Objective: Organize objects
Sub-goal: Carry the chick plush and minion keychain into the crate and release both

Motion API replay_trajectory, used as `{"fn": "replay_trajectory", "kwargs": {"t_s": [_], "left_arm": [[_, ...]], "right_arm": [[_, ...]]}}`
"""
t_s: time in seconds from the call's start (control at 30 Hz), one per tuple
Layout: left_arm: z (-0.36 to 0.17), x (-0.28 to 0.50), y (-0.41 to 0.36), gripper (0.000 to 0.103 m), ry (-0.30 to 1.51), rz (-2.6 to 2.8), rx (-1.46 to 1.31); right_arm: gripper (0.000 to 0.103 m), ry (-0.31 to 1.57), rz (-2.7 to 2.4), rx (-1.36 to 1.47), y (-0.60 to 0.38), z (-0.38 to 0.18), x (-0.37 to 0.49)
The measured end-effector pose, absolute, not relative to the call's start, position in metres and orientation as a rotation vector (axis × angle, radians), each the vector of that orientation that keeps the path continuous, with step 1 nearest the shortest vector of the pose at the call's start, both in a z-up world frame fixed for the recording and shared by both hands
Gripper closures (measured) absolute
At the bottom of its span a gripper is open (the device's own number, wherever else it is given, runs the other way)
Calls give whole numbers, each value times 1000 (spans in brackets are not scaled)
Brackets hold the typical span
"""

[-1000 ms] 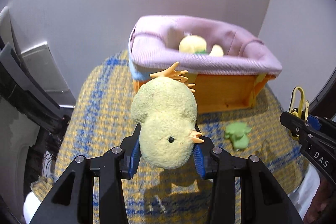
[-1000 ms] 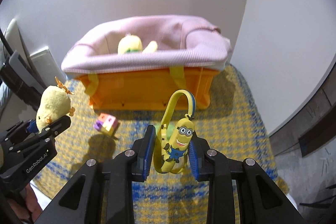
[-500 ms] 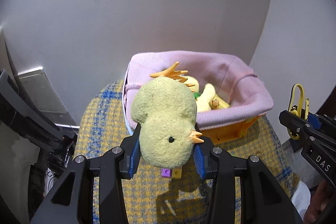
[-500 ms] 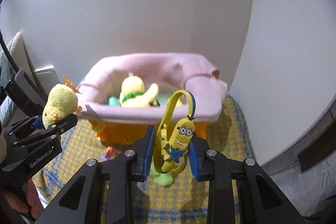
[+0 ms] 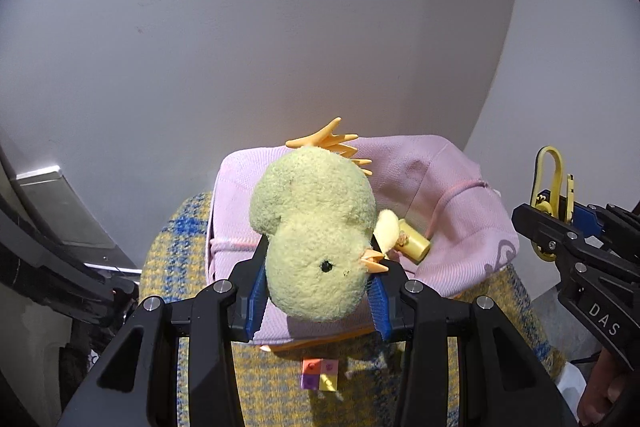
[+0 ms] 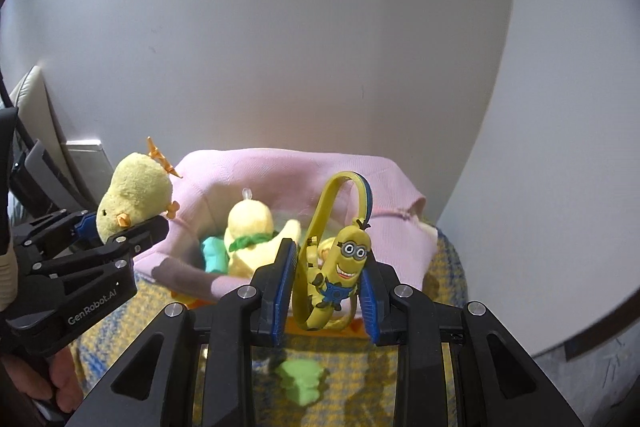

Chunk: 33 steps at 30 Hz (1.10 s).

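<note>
My left gripper (image 5: 318, 301) is shut on a yellow plush chick (image 5: 316, 231) with orange feet, held above the near left rim of the pink-lined orange basket (image 5: 452, 187). The chick also shows in the right wrist view (image 6: 134, 193). My right gripper (image 6: 326, 285) is shut on a yellow minion banana toy (image 6: 344, 263) with a yellow-blue strap, held above the basket's near rim (image 6: 384, 187). Inside the basket lie a yellow plush duck (image 6: 250, 227) with a green collar and a teal toy (image 6: 214, 253).
The basket stands on a yellow-and-blue woven cloth (image 5: 176, 247) in a corner of white walls. A coloured cube (image 5: 319, 374) and a green toy (image 6: 300, 381) lie on the cloth in front of the basket. A grey panel (image 5: 60, 211) stands at the left.
Both grippers have risen and moved forward toward the basket, carrying the chick and the minion toy. The basket now sits lower in both views, below the held toys.
</note>
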State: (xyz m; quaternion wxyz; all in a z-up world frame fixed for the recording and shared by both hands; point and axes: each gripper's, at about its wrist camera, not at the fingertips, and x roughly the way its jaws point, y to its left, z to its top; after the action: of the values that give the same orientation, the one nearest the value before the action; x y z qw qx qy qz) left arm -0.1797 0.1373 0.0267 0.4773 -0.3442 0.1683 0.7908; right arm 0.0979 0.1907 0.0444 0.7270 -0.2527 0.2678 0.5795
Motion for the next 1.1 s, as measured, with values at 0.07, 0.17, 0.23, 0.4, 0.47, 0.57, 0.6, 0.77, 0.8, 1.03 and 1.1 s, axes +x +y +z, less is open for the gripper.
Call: {"fn": "replay_trajectory", "kwargs": {"t_s": [0.07, 0.17, 0.23, 0.4, 0.47, 0.57, 0.6, 0.77, 0.8, 1.03, 1.1], "left_arm": [[24, -184, 146, 61, 415, 1920, -849], [20, -189, 156, 61, 427, 1906, -863], [16, -193, 162, 61, 433, 1898, -873], [8, -200, 173, 61, 447, 1882, -892], [5, -202, 177, 61, 454, 1874, -897], [2, -203, 180, 60, 461, 1866, -902], [1, -204, 180, 60, 462, 1863, -904], [-2, -201, 183, 54, 488, 1846, -890], [0, -201, 184, 41, 490, 1847, -884], [13, -198, 177, 13, 487, 1852, -841], [16, -199, 173, 12, 479, 1857, -846]], "right_arm": [[73, 601, 1274, -562, 199, 43, 103], [73, 618, 1274, -570, 211, 40, 108], [73, 621, 1276, -578, 218, 38, 110], [73, 625, 1285, -591, 235, 33, 113], [72, 629, 1286, -597, 240, 31, 115], [72, 646, 1291, -603, 246, 27, 118], [72, 650, 1291, -604, 247, 25, 119], [69, 654, 1279, -617, 250, 22, 123], [67, 655, 1276, -620, 250, 22, 123], [31, 636, 1246, -588, 237, 34, 128], [31, 640, 1246, -583, 235, 36, 128]]}}
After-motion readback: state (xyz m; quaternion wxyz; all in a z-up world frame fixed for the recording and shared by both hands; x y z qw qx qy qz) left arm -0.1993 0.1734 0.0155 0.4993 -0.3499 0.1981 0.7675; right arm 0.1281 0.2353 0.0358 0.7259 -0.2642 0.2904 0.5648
